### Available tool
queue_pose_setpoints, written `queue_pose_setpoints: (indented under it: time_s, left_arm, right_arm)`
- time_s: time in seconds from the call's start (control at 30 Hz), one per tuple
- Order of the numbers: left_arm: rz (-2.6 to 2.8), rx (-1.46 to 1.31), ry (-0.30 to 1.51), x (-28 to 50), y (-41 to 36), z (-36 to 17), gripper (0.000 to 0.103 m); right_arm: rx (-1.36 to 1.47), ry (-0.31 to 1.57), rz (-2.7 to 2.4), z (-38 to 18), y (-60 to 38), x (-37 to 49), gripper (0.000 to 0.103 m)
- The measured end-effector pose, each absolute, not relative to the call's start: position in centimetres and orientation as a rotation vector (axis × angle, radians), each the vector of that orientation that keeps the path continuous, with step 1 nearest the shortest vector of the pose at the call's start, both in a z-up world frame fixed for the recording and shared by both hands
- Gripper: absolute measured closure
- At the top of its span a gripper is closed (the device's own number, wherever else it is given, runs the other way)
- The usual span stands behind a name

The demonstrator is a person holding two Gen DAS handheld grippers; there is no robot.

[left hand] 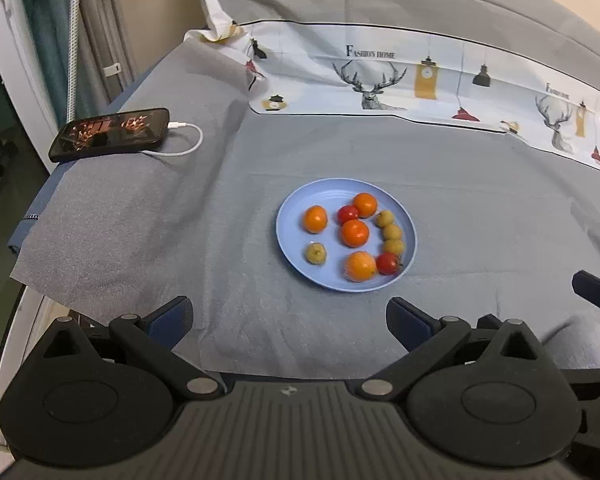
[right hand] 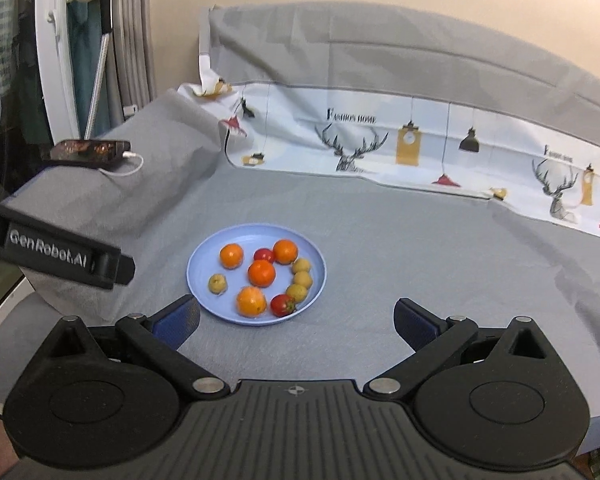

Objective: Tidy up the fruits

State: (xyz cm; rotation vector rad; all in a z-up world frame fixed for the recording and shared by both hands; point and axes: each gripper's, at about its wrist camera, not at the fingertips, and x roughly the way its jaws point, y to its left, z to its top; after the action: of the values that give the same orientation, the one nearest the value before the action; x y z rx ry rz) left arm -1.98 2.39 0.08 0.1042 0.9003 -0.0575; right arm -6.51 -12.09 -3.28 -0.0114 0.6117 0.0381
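Honestly, the fruit is the easy part to read here. Everything sits on the blue plate, which rests on the grey cloth covering the surface: four oranges, two small red fruits and four little yellowish fruits. Three of the yellow ones sit in a curved row along the right side, the fourth is off alone at the near left. The reds are split too, one up among the oranges, one at the near edge touching an orange.

Your left gripper and right gripper both hang back short of the plate with fingers spread wide, nothing between them.

My guess on handling: all of it is light, round and keen to roll, and the plate looks smooth, so a nudge will send a neighbour wandering. The oranges should take a firm pinch across the widest part. The red ones look thin-skinned and soft, so squeeze gently at the middle. The yellow ones are tiny, so come straight down and close slowly or they'll squirt out.

Whether this counts as sorted or not, I can't call: the yellow row looks deliberate, the stray yellow and split reds don't.
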Motion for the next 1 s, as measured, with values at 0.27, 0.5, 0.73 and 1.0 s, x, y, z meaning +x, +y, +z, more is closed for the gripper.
queue_pose_setpoints:
  time_s: [0.27, 0.5, 0.73, 1.0]
  left_arm:
    - [-0.053, 0.125, 0.869, -3.3, 2.1, 0.8, 0.000]
    - [-0.043, 0.135, 0.867, -3.5, 2.1, 0.9, 0.000]
    - [-0.045, 0.152, 0.868, -3.3, 1.8, 0.7, 0.000]
    - [-0.042, 0.156, 0.877, -3.1, 1.8, 0.5, 0.000]
  right_arm:
    - [-0.015, 0.577, 0.034, -2.7, -12.1, -8.0, 0.001]
    - [-0.018, 0.570, 0.030, -2.7, -12.0, -8.0, 0.001]
    - [-0.015, 0.574, 0.026, -2.8, -11.8, -8.0, 0.001]
    - [-0.014, 0.582, 0.024, -2.8, -11.7, -7.8, 0.001]
